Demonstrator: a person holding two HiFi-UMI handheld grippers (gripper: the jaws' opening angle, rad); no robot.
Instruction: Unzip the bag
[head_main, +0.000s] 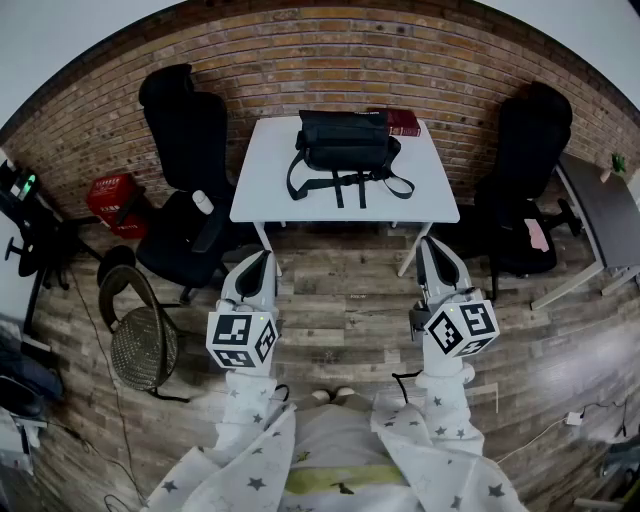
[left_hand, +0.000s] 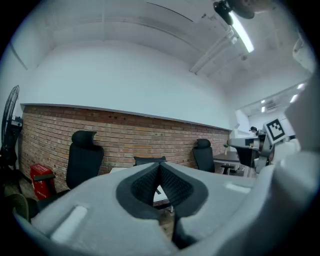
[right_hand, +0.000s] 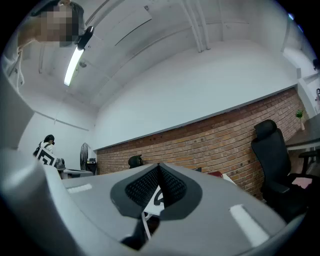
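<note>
Left gripper and right gripper, my jaws closed on nothing, aim at the bag, lying crosswise on the table well ahead, equally far from both.

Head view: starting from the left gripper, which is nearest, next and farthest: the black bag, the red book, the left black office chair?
1. Left black office chair, just left of the left gripper.
2. Black bag, ahead on the white table.
3. Red book, behind the bag at the table's far right.
</note>
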